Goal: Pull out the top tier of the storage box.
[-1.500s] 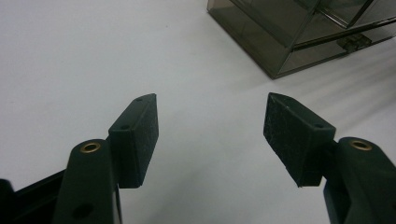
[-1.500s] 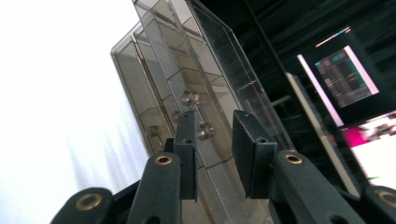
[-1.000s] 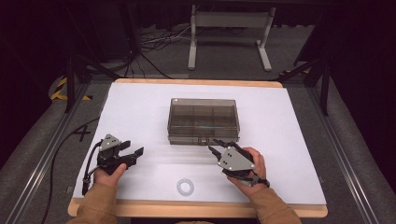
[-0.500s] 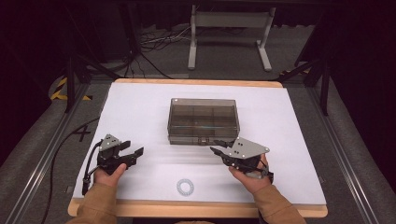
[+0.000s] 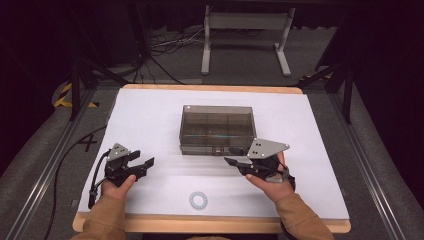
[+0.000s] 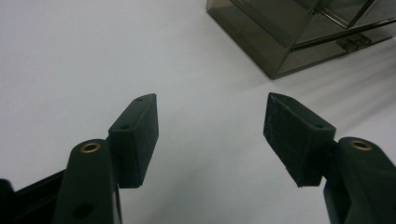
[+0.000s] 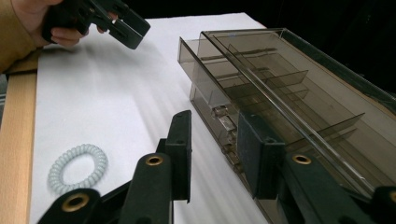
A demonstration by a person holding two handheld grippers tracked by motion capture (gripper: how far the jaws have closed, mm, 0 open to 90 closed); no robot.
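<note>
A smoky clear compartment box (image 5: 217,129) sits in the middle of the white table, its small latch (image 7: 223,122) on the near wall. My right gripper (image 5: 231,155) hovers at the box's front right, pointing left along that wall. In the right gripper view its jaws (image 7: 215,140) stand open and have just been opening, with nothing pressed between the pads; the right jaw is close beside the box front. My left gripper (image 5: 145,160) rests open at the front left, apart from the box corner (image 6: 289,42), with bare table between its pads (image 6: 210,135).
A pale spiral hair tie (image 5: 198,200) lies near the table's front edge between the two hands, also seen as the hair tie (image 7: 78,167) left of the right jaws. The wooden table edge (image 7: 16,140) runs beside it. A metal stand (image 5: 245,35) is on the floor beyond.
The right gripper has shifted a little to the right and upward along the box front, and its jaws stand wider. The left gripper has kept still.
</note>
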